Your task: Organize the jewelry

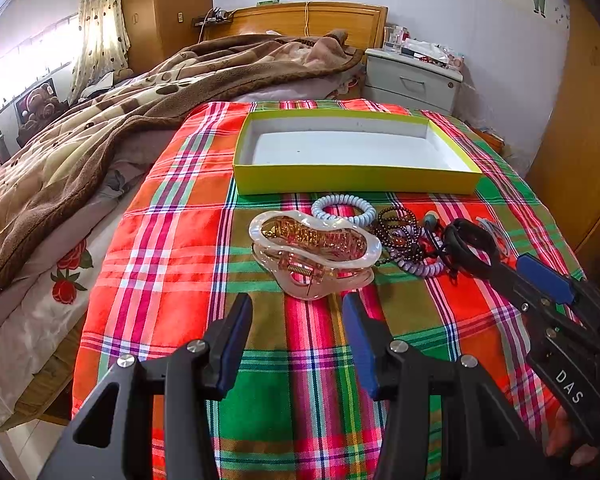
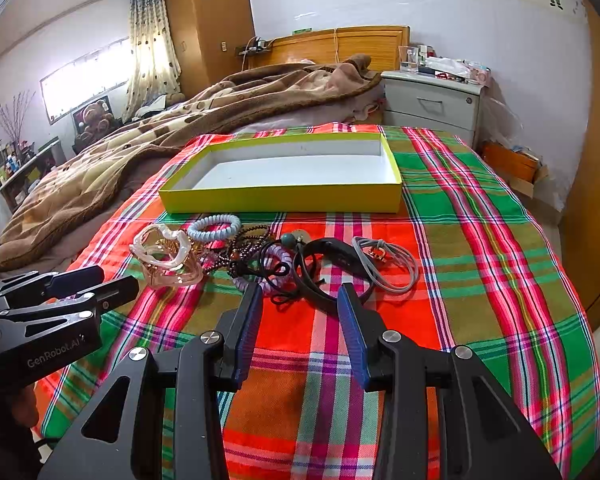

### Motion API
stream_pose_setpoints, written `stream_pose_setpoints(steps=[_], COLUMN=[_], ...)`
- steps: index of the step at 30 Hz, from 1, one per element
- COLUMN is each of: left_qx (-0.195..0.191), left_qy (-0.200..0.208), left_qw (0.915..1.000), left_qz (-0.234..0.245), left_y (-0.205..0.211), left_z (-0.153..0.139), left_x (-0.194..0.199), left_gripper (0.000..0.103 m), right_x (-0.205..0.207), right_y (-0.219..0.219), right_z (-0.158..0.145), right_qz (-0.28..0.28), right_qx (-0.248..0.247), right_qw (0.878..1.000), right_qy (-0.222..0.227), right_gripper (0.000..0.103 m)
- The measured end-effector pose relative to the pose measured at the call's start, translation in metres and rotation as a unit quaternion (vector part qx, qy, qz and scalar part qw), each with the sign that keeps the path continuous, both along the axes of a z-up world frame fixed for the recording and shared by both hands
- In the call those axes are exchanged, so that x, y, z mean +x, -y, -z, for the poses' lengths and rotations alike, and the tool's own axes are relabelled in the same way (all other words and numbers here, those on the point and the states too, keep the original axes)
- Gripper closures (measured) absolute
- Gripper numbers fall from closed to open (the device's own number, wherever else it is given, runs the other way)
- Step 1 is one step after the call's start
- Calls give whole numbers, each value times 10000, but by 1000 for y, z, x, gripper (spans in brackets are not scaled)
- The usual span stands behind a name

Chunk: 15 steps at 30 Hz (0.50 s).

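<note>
place: home bedroom | cues: bed headboard [image 1: 300, 20], blanket [image 1: 100, 120], nightstand [image 2: 432, 106], curtain [image 2: 152, 56]

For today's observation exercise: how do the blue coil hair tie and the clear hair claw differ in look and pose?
1. The blue coil hair tie is an opaque spiral ring; the clear hair claw is see-through plastic with a metal spring.
2. The tie lies flat; the claw stands taller on the cloth.
3. The tie lies nearer the box; the claw is nearer the left gripper.
Both lie outside the box.
</note>
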<state>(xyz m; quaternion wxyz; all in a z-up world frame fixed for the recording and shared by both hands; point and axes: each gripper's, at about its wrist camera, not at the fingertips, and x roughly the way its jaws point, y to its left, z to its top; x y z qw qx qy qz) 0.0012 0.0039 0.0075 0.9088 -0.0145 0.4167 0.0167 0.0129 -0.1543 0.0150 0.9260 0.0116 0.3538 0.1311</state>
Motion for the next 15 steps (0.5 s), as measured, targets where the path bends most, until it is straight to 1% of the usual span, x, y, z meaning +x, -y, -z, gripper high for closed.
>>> stream_pose_setpoints(steps=[11,14,15], left_qx=[-6,-302,-329], left_qy=[-32,-46,-44], left_qw=[10000,9994,9994], left_qz=[27,159,137], left_y=[3,-2,-3], left_z=[1,1,1], left_x=[1,0,1], left_gripper=[54,54,54], right_x=[0,0,0], right_y=[0,0,2], right_z=[0,0,0], right_qz=[-3,-3,-1], right_qx=[4,1,10], right_qw=[10000,10000,10000], right_qy=[2,5,14], right_gripper=[63,63,63])
